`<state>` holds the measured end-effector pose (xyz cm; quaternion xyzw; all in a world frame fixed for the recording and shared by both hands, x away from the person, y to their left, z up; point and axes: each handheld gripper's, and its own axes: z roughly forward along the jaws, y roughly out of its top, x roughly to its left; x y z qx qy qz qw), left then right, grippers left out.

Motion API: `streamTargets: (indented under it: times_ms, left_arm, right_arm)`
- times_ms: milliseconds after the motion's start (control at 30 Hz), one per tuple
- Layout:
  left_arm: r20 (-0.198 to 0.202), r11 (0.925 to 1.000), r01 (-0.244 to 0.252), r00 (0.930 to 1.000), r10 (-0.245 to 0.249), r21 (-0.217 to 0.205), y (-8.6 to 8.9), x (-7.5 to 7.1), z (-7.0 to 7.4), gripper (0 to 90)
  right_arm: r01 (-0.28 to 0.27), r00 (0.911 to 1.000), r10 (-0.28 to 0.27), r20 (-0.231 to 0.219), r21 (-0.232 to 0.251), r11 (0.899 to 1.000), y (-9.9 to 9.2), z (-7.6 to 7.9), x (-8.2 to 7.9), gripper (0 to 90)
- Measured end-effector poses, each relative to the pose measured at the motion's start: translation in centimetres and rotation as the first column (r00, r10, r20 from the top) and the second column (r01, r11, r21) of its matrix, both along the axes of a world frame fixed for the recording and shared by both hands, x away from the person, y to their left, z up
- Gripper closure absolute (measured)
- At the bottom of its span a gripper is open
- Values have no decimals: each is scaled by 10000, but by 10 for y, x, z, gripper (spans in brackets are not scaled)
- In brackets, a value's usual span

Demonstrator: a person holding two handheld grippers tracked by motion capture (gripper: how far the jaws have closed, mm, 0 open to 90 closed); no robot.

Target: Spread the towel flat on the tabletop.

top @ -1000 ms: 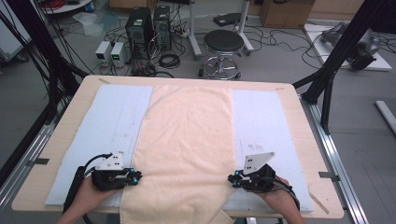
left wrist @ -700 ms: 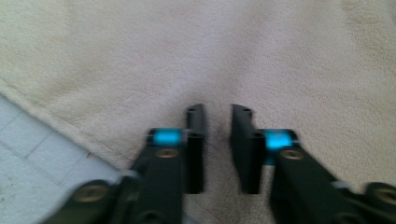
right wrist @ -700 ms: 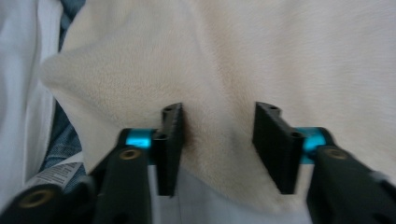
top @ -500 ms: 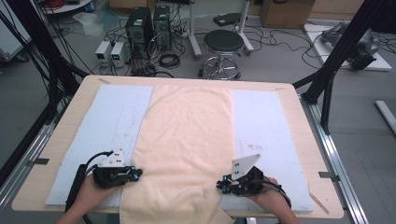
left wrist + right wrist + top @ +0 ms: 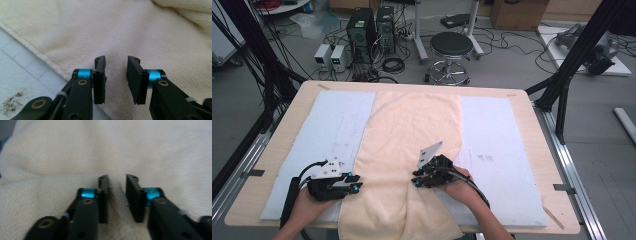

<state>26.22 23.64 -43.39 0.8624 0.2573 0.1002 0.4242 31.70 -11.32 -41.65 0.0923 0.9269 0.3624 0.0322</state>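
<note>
A cream towel (image 5: 412, 125) lies lengthwise down the middle of a pale blue mat (image 5: 337, 120) on the wooden table (image 5: 532, 130). My left gripper (image 5: 354, 186) rests at the towel's left front edge. Its jaws have just been opening and stand apart over flat towel (image 5: 140, 37), gripping nothing (image 5: 116, 65). My right gripper (image 5: 416, 179) lies on the towel near the front and points left. Its jaws have just been opening too, and a raised fold of towel (image 5: 117, 195) stands loosely between them (image 5: 117, 185).
Bare blue mat (image 5: 497, 145) shows right of the towel. Black frame posts (image 5: 577, 60) stand at both sides of the table. Beyond the far edge are a round stool (image 5: 452, 45), computer towers (image 5: 362, 30) and floor cables.
My right gripper has slid left from the towel's right edge onto the towel, drawing that edge inward. Both pairs of jaws stand wider apart than half a second ago. The left hand has stayed put.
</note>
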Motion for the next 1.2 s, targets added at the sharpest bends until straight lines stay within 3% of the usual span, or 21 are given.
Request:
streamTargets:
  times_ms: [167, 267, 333, 467, 500, 667, 767, 833, 900, 1000, 1067, 1200]
  left_arm:
    - [204, 9998, 43, 9998, -39, -171, 1, -1, 3, 635]
    - [275, 9998, 82, 9996, -77, -184, 3, -4, 4, 619]
    - [241, 9999, 56, 9997, -53, -121, 4, -5, 3, 607]
    - [184, 10000, -21, 9998, 22, -56, 5, -5, 1, 601]
    - [182, 10000, -37, 9998, 38, -77, 6, -5, 1, 599]
    - [127, 10000, -18, 9999, 19, -69, 4, -2, 0, 587]
    - [163, 10000, 41, 9999, -41, -55, 1, -1, 0, 578]
    - [269, 9999, 51, 9996, -48, -114, 1, -2, 2, 578]
    - [353, 9998, 122, 9993, -117, -141, 1, -2, 2, 576]
    - [336, 9998, 134, 9994, -129, -155, 1, -2, 2, 558]
    - [354, 9997, 147, 9993, -140, -200, 1, -2, 2, 555]
    - [407, 9995, 98, 9991, -86, -295, 3, -2, 2, 544]
  right_arm:
    - [-36, 9978, -18, 668, 795, 9968, -36, 21, -24, 635]
    - [-247, 9982, 202, 562, 802, 9965, -52, 16, -42, 637]
    - [-453, 9980, 429, 456, 538, 9975, -57, 8, -50, 641]
    - [-463, 9987, 455, 229, 337, 9984, -57, -4, -54, 659]
    - [-443, 9982, 431, 420, 285, 9986, -56, -4, -55, 659]
    - [-103, 9971, 55, 760, 630, 9980, -58, 8, -48, 687]
    - [-379, 9963, 358, 778, 264, 9989, -48, 7, -39, 659]
    - [-413, 9958, 402, 818, 117, 9991, -40, 4, -33, 702]
    - [-178, 9968, 164, 778, 172, 9997, -33, 3, -27, 759]
    - [123, 9977, -127, 667, 63, 9999, -19, -2, -17, 774]
    - [118, 9988, -112, 485, -105, 9999, -13, -8, -12, 768]
    - [370, 9982, -385, 456, 330, 9988, -18, -3, -9, 673]
